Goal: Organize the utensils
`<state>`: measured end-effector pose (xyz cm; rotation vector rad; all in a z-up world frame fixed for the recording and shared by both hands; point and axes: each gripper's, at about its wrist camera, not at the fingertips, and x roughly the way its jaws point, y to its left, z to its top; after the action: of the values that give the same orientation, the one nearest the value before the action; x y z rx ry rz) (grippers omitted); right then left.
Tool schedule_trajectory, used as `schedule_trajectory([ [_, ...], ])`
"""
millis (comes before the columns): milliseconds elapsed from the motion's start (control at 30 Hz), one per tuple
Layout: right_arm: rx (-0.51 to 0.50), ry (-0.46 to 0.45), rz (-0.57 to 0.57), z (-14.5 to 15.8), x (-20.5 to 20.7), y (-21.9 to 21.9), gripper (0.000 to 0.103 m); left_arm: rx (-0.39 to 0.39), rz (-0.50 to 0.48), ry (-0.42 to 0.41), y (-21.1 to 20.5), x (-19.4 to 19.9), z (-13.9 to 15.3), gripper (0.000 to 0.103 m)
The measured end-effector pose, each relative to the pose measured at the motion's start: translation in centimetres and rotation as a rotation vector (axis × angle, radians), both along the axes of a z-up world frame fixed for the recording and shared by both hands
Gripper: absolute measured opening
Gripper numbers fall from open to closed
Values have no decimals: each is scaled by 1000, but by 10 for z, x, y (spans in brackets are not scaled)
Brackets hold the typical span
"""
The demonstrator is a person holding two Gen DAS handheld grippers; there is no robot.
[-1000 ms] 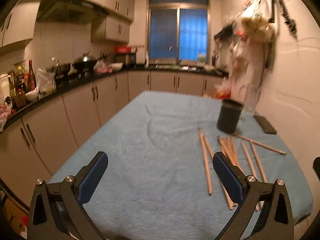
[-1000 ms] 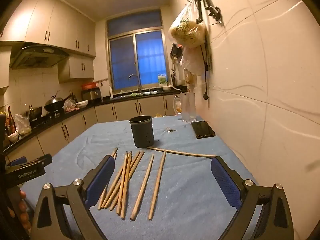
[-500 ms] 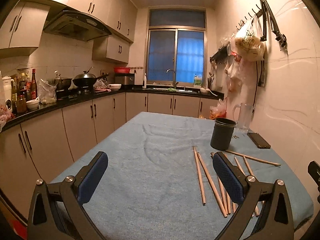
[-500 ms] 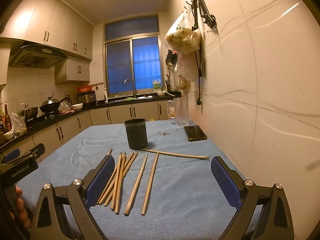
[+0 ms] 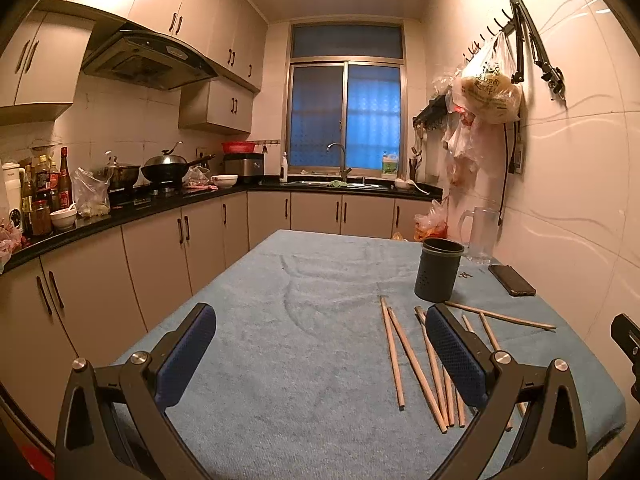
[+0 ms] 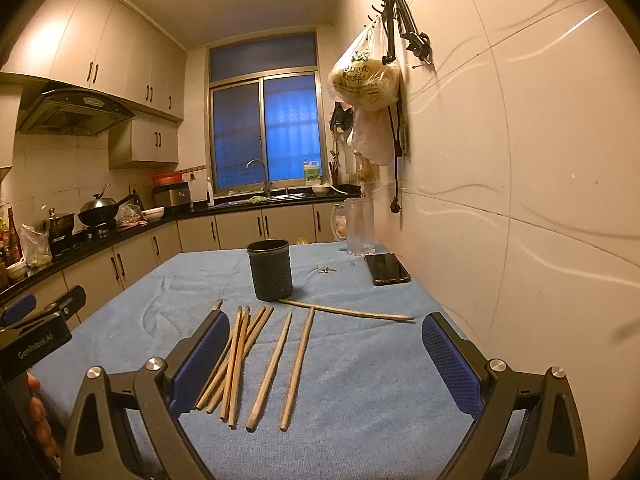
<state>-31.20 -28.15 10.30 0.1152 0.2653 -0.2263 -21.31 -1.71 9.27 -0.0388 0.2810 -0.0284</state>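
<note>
Chopsticks (image 6: 260,356) all lay loose on the blue desk (image 6: 360,380), spread just ahead of the right gripper (image 6: 322,354), whose jaws stood wide and held nothing. The left gripper (image 5: 320,344) was wide and empty too. Past the sticks, the dark holder (image 6: 269,270) looked empty, so the job seemed not yet begun.

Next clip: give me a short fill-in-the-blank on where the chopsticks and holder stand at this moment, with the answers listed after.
1. The chopsticks lie loose on the blue ____, none of them in the dark holder.
2. The jaws of the right gripper are ____ and hold nothing.
3. The black phone lies next to the ____ on the table's right side.
4. One chopstick lies crosswise just in front of the ____.

Missing words: cloth; open; wall; holder
</note>
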Motion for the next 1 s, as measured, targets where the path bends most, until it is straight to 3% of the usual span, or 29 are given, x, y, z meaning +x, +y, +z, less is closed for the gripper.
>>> schedule_trajectory([
  [1000,18,-21,17,3,-1,-1,98,36,-10,47,-11,3,6,103],
])
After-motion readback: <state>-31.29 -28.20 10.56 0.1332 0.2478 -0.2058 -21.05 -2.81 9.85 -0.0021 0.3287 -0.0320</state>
